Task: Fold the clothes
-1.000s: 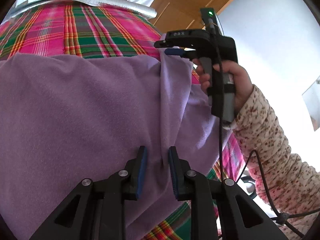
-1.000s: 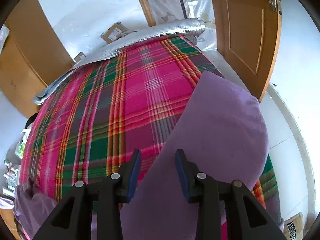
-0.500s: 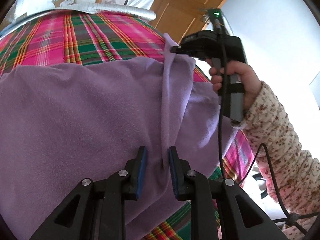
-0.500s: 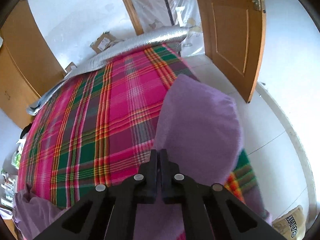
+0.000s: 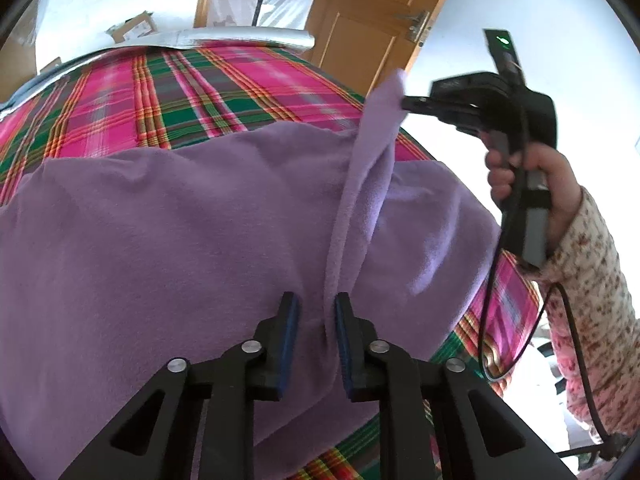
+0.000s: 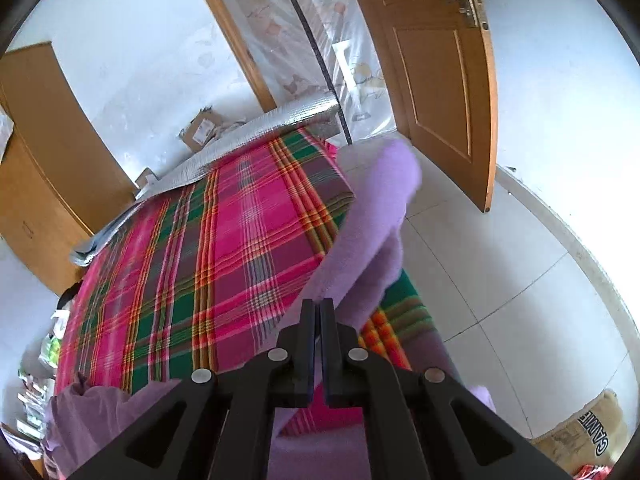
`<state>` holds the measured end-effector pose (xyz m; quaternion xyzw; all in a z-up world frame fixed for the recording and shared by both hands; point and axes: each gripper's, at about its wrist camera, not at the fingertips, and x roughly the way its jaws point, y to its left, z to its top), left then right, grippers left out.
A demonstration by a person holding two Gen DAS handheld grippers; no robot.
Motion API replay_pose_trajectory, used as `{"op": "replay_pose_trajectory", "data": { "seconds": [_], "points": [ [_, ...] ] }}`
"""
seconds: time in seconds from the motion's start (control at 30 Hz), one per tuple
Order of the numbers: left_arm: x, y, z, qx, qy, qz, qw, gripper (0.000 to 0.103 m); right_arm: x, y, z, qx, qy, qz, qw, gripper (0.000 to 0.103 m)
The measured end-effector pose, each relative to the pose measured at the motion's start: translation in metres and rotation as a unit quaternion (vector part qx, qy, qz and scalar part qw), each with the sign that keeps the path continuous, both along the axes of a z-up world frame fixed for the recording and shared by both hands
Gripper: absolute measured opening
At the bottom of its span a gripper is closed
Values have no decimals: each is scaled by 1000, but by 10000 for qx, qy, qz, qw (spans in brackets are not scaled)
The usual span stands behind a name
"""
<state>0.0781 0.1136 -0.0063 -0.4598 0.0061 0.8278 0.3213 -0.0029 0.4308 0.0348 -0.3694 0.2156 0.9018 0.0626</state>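
A purple fleece garment [image 5: 180, 240] lies spread on a bed with a pink and green plaid cover [image 5: 168, 96]. My left gripper [image 5: 314, 316] is open low over the garment, with a raised fold of the fabric running up between its fingers. My right gripper [image 6: 318, 312] is shut on a corner of the purple garment [image 6: 372, 216] and holds it lifted above the bed's right edge. The right gripper also shows in the left wrist view [image 5: 412, 104], pinching that raised corner.
A wooden door [image 6: 440, 80] stands open to the right beyond the bed. A silver foil mat [image 6: 248, 140] and cardboard boxes [image 6: 204, 128] lie at the bed's far end. White tiled floor [image 6: 500, 280] is to the right, with a printed sack [image 6: 588, 440] on it.
My right gripper shut on the garment corner and has lifted it higher and to the right. The left gripper has stayed open over the fabric.
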Motion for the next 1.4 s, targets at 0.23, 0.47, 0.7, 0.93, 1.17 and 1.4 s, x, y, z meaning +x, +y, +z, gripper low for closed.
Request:
{"op": "replay_pose_trajectory", "data": {
  "seconds": [0.23, 0.47, 0.7, 0.93, 1.17, 1.4],
  "points": [
    [1, -6, 10, 230, 81, 41, 9997, 5, 22, 16, -9, -238, 43, -208, 9995, 2],
    [-4, -1, 3, 90, 31, 42, 9999, 5, 23, 26, -27, -609, -1, -226, 9979, 3],
    [-1, 4, 1, -64, 2, -55, 10000, 17, 18, 37, -38, -1101, -14, -261, 9936, 15],
    [-2, 9, 2, -113, 17, -61, 9999, 22, 12, 54, -52, -1597, -39, -508, 9859, 21],
    [-4, 6, 3, 69, -75, 66, 9999, 9, 4, 54, -50, -1545, 1, -530, 9866, 5],
    [0, -2, 14, 292, 109, 101, 9995, 3, 22, 56, -25, -1337, 443, -621, 9881, 4]
  ]
}}
